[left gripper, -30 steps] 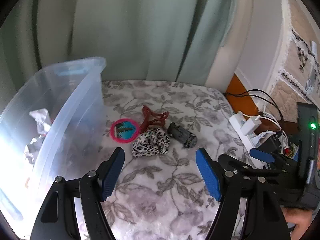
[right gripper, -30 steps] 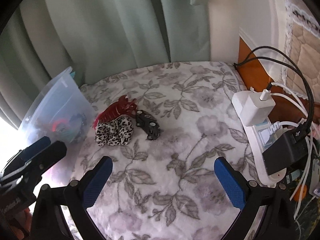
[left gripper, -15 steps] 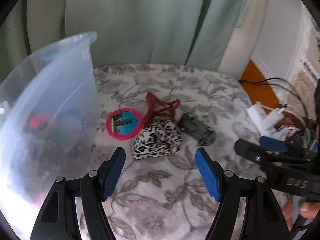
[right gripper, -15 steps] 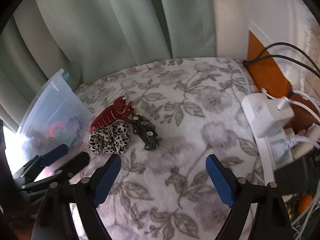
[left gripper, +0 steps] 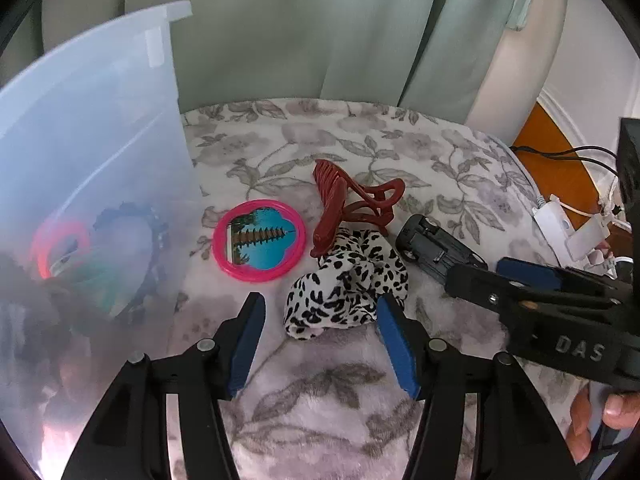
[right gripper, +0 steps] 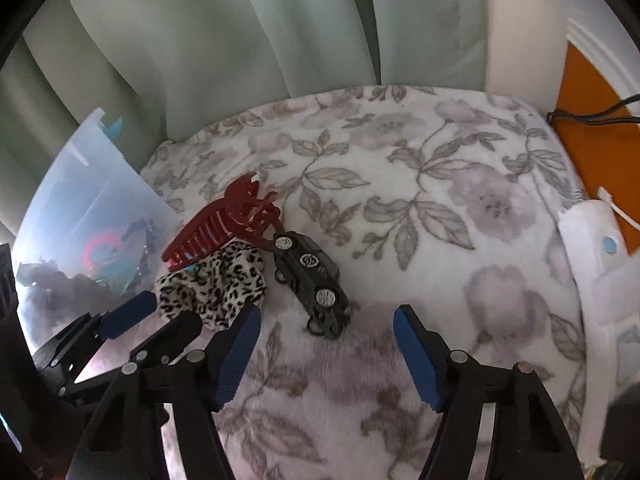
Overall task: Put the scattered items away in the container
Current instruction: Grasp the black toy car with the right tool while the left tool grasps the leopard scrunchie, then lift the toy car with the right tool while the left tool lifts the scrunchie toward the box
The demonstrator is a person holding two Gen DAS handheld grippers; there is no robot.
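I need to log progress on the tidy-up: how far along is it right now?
Done: the clear container already holds a pink ring and other bits. In hand: nothing yet. The left gripper is closing around the leopard scrunchie, and the right gripper is closing just short of the toy car. Left: scrunchie, car, red hair claw and pink mirror all lie on the floral blanket.

Leopard-spotted scrunchie (left gripper: 347, 280), dark-red hair claw (left gripper: 344, 204), pink-rimmed mirror (left gripper: 259, 246), black toy car (right gripper: 310, 280).
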